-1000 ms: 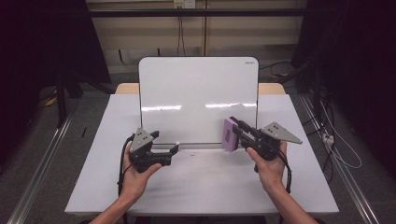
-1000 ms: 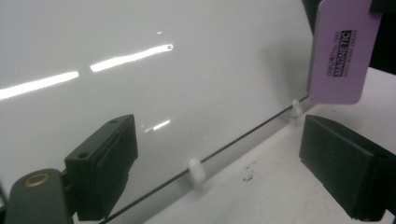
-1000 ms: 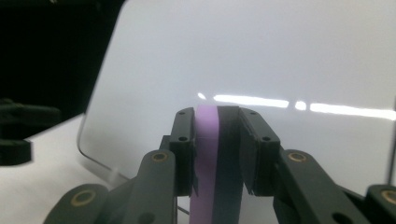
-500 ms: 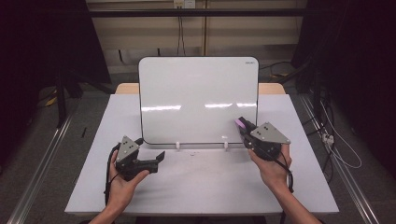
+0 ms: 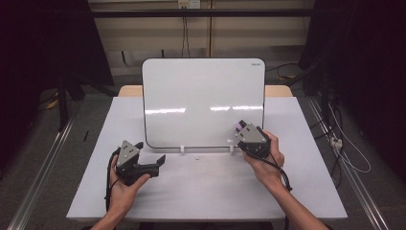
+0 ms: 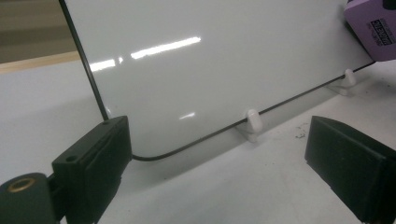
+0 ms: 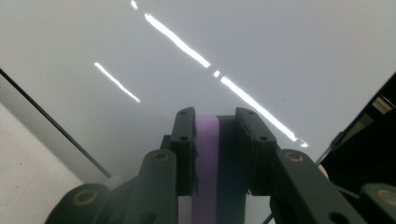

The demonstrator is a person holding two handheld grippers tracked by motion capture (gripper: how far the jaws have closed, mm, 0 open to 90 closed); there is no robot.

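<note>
A blank whiteboard (image 5: pixel 203 100) stands upright on the white table (image 5: pixel 201 191), held by small white feet (image 5: pixel 182 150). My right gripper (image 5: pixel 241 128) is shut on a purple eraser (image 5: pixel 239 126), which is at the board's lower right corner, on or very near its surface. In the right gripper view the eraser (image 7: pixel 206 154) sits clamped between the jaws, facing the glossy board (image 7: pixel 140 46). My left gripper (image 5: pixel 151 152) rests open on the table in front of the board's lower left corner, holding nothing. The left gripper view shows the board's bottom edge (image 6: pixel 196 140) and the eraser (image 6: pixel 369 28) at top right.
Dark specks of dust (image 6: pixel 299 135) lie on the table near a white foot (image 6: pixel 252 122). Cables (image 5: pixel 344 148) run along the floor to the right of the table. A wooden strip (image 5: pixel 277 90) shows behind the board.
My left gripper has drawn back toward the table's front left. My right gripper has turned so the eraser points end-on at the board's lower right.
</note>
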